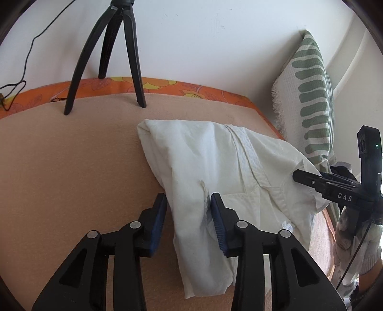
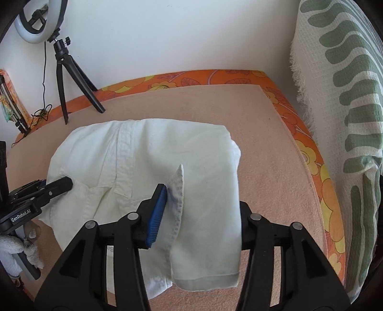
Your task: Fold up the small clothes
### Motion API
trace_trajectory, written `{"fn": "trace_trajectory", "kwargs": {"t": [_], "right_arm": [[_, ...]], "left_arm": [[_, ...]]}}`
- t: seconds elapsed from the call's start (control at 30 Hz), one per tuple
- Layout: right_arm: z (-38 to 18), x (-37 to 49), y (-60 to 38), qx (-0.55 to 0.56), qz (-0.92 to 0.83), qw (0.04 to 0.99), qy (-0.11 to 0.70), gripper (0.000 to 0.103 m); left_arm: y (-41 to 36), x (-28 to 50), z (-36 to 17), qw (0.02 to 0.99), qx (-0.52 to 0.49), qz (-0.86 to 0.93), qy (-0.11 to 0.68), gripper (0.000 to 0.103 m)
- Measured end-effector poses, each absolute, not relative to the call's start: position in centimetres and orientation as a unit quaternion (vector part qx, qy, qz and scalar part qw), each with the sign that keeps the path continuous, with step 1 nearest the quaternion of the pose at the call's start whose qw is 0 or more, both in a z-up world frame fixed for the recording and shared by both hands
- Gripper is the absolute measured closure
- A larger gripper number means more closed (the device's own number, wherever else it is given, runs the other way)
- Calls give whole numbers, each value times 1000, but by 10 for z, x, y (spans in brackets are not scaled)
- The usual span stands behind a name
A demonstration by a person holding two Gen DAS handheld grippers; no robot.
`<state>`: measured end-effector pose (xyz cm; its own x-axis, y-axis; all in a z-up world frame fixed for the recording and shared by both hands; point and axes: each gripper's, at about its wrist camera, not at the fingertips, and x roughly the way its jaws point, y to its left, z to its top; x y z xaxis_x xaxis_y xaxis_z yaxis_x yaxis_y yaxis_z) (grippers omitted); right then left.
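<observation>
Peach-coloured fleecy blanket (image 2: 263, 134) covered the bed, its nap fine and matte, with an orange sheet (image 2: 311, 155) printed in yellow flowers showing along the far and right edges. Behind it rose a plain white wall (image 1: 215, 36). A waffle-weave pillow (image 2: 347, 119), cream with green leaf-like blotches and a frayed fringe, leaned at the right. Black tripod (image 2: 71, 79) legs stood on the blanket's far left part, carrying a round ring light (image 2: 38, 21).

In the middle of the blanket lay the white garment (image 2: 148, 158), a soft, slightly crinkled cotton piece folded into a rough rectangle, with a stitched placket running down it and a hemmed sleeve end hanging toward the cameras.

The left gripper (image 1: 189, 215), black with ribbed blue pads, had its jaws apart, one on each side of a sleeve fold; the pads did not press the cloth. The right gripper (image 2: 203, 210) also stood with its jaws spread, a raised flap of fabric and a broad fold lying loosely between them, and its right finger was hidden behind the cloth. Gloved hands (image 1: 354, 241) held the tools.
</observation>
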<state>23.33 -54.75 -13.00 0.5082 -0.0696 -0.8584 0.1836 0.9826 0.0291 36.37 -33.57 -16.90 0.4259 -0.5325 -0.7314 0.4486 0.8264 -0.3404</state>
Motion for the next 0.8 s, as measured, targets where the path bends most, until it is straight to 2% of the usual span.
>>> {"fn": "trace_trajectory", "kwargs": {"t": [0.03,0.07,0.33,0.4,0.5,0.63,0.8], "right_arm": [[-129,231,-552,62,-85,866,489,38],[-127,228,-554,65,-95,868,484,37],[-104,202,-541,66,-136,876,458,27],[-98,194,-533,62,-140,879,451,20],[-86,181,-519,55,-151,886,435,18],[-69,158,-495,46,-161,896,412,17],[-49,123,-465,67,-159,908,382,11]], "left_arm": [[-332,361,-166,852,-36,-279,442,48],[-329,359,-164,858,-28,-270,436,46],[-300,340,-145,865,-17,-261,429,43],[-301,331,-138,867,-5,-264,423,43],[-292,314,-126,872,9,-272,407,34],[-275,288,-106,878,16,-287,382,30],[-254,255,-83,887,34,-299,351,25]]}}
